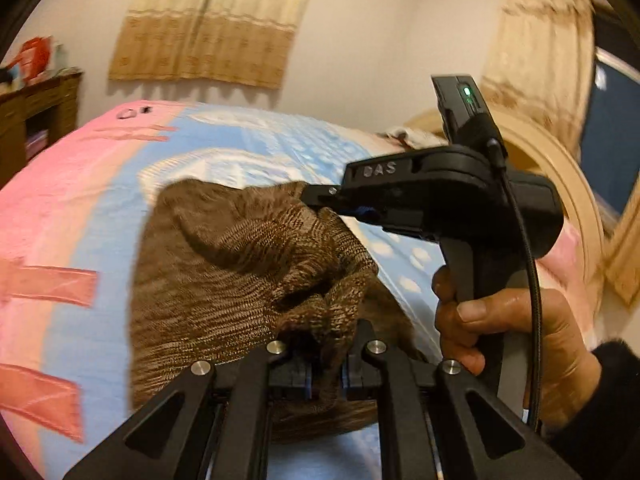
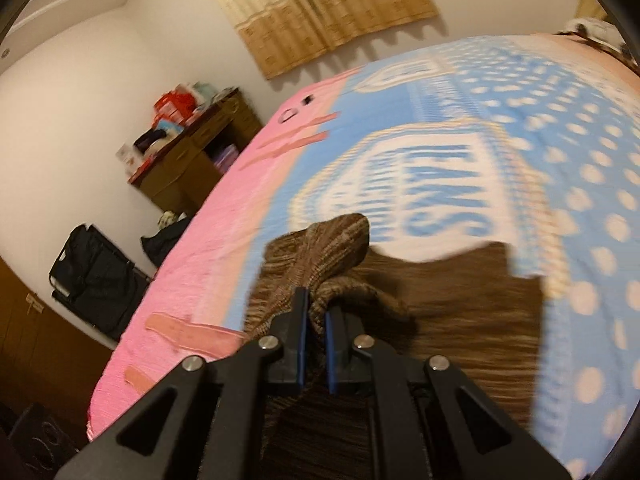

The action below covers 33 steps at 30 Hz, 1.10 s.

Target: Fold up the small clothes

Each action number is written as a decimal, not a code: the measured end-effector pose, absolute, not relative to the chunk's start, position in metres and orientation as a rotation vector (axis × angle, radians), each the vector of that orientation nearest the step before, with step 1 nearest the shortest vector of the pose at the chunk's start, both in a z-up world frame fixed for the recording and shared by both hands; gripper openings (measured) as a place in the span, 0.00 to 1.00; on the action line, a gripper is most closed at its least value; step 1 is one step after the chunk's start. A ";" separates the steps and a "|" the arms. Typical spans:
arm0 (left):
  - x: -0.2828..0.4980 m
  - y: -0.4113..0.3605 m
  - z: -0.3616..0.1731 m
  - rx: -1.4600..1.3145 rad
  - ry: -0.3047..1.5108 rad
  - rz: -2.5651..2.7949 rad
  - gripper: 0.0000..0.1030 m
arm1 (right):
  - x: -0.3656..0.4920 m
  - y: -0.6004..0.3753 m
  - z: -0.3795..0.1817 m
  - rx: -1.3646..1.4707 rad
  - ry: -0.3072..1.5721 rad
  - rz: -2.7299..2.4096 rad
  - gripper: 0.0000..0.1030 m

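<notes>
I hold a hand-held gripper in each hand. My left hand-held gripper (image 1: 326, 364) and right hand-held gripper (image 2: 316, 344) each pinch the brown knitted garment (image 1: 224, 280), lifted partly off the bed (image 1: 60, 208). I judge a fold is underway; next, carry the pinched edge across and lay it flat.

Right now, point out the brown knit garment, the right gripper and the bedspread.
brown knit garment (image 1: 224, 280), left wrist view, bunched middle.
right gripper (image 1: 340, 208), left wrist view, fingertips on fabric.
bedspread (image 2: 580, 152), right wrist view, blue dotted area.

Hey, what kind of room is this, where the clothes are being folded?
Most likely a bedroom in a home: the brown knit lies on a bed with a pink and blue cover, there is a wooden dresser by the wall, and curtains hang behind.
</notes>
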<state>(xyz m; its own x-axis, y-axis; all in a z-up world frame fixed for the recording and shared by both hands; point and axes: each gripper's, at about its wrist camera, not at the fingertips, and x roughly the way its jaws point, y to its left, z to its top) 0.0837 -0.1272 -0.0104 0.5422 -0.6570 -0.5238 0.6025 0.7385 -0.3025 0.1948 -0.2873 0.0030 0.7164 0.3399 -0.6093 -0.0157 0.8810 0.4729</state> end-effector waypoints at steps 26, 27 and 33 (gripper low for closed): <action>0.087 -0.171 -0.047 -0.043 0.808 -0.767 0.08 | 0.214 -0.331 -0.054 0.547 0.863 0.189 0.26; 0.087 -0.172 -0.046 -0.040 0.807 -0.765 0.08 | 0.214 -0.330 -0.052 0.535 0.866 0.194 0.24; 0.076 -0.192 -0.033 0.016 0.755 -0.843 0.08 | 0.175 -0.328 0.003 0.339 0.627 0.171 0.22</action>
